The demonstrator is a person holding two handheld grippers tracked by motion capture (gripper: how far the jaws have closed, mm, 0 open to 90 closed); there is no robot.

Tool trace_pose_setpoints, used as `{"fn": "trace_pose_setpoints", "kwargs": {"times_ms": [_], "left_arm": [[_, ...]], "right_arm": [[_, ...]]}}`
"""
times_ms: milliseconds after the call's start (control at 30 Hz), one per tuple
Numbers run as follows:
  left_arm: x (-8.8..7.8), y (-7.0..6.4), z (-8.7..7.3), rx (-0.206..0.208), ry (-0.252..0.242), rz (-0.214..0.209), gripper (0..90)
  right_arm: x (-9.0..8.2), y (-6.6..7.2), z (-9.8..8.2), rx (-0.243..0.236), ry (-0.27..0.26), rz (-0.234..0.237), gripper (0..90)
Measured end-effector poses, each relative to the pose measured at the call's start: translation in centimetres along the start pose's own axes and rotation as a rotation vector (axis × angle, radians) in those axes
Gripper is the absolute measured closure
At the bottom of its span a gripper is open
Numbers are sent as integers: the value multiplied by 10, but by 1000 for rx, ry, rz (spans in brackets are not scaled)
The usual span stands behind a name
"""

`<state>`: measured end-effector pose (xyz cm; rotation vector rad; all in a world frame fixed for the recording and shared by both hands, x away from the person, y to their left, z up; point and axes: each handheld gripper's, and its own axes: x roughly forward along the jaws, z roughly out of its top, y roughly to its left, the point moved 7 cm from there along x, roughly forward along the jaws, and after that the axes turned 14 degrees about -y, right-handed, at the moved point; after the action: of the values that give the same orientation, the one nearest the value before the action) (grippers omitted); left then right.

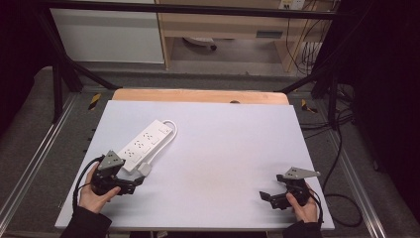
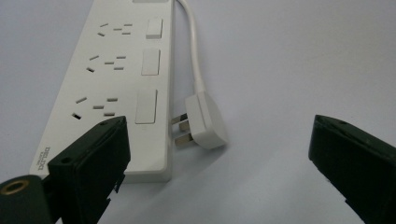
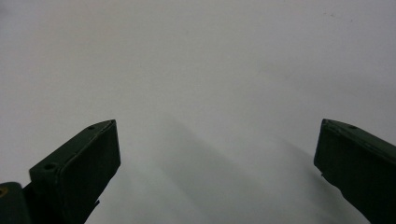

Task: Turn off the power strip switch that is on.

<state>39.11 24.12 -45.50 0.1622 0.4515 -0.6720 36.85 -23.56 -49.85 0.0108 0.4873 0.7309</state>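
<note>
White counter carries a white plastic power strip; its plug lies just ahead of my left gripper, jaws wide, empty. My right gripper, well apart, gapes empty too.

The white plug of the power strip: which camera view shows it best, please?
The left gripper view. There the plug lies close and sharp beside the power strip, with its metal pins and its cable plain to see. In the high view the plug is a small white shape near the left gripper, without detail. The right gripper view faces bare table.
</note>
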Motion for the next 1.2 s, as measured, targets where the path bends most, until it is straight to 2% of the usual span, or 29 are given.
{"fn": "trace_pose_setpoints", "kwargs": {"times_ms": [333, 700, 1200], "left_arm": [[3, 2, 3, -5, 5, 1, 52], [13, 3, 9, 3, 23, 4, 52], [25, 4, 20, 9, 23, 7, 52]], "right_arm": [[1, 0, 0, -5, 2, -1, 10], [1, 0, 0, -4, 4, 0, 10], [1, 0, 0, -4, 5, -2, 9]]}}
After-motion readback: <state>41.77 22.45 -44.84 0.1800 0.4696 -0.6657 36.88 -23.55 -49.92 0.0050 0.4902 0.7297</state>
